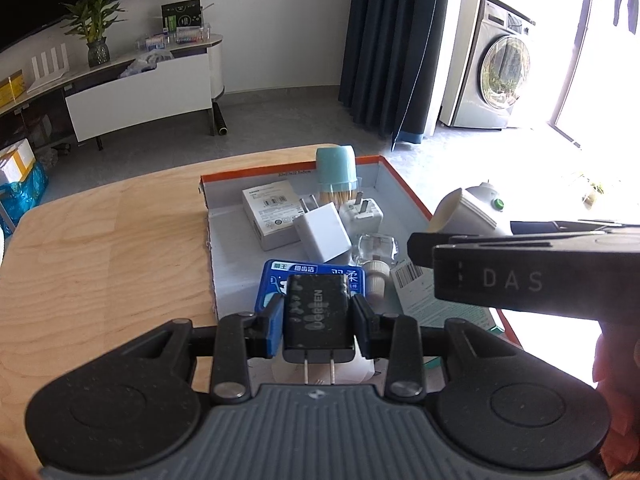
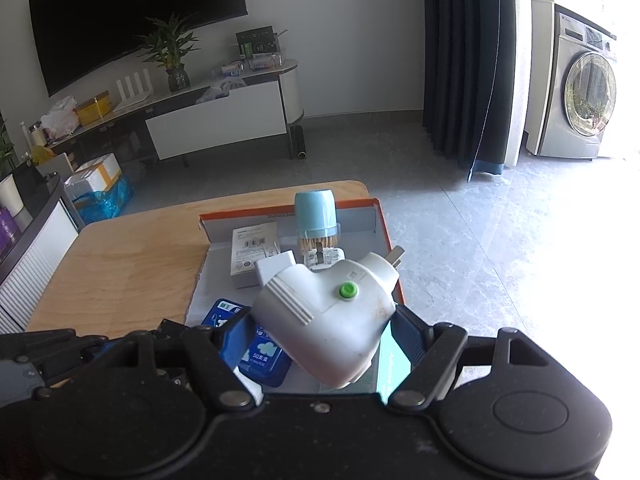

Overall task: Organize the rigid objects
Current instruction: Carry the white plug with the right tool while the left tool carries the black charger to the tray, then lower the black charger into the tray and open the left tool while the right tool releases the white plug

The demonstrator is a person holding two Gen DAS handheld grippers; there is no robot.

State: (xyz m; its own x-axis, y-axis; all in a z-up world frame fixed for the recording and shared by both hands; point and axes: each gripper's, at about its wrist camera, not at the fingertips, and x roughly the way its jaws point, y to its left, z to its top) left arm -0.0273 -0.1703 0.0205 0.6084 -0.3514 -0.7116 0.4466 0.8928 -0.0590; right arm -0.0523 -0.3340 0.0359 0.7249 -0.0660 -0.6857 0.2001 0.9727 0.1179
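Note:
My left gripper point(image 1: 317, 320) is shut on a black UGREEN charger point(image 1: 316, 314), prongs toward the camera, held above the near end of an orange-rimmed cardboard tray point(image 1: 288, 172). My right gripper point(image 2: 320, 332) is shut on a white plug adapter with a green button point(image 2: 326, 316); the adapter also shows at the right in the left wrist view point(image 1: 460, 212), over the tray's right side. In the tray lie a blue floss box point(image 1: 352, 276), white chargers point(image 1: 324, 232), a white carton point(image 1: 266, 208) and a teal-capped toothpick holder point(image 1: 336, 168).
The tray sits on the right part of a wooden table point(image 1: 108, 240). Grey floor lies beyond, with a TV cabinet point(image 1: 140, 92) at the back left, a dark curtain point(image 1: 396, 40) and a washing machine point(image 1: 496, 72) at the back right.

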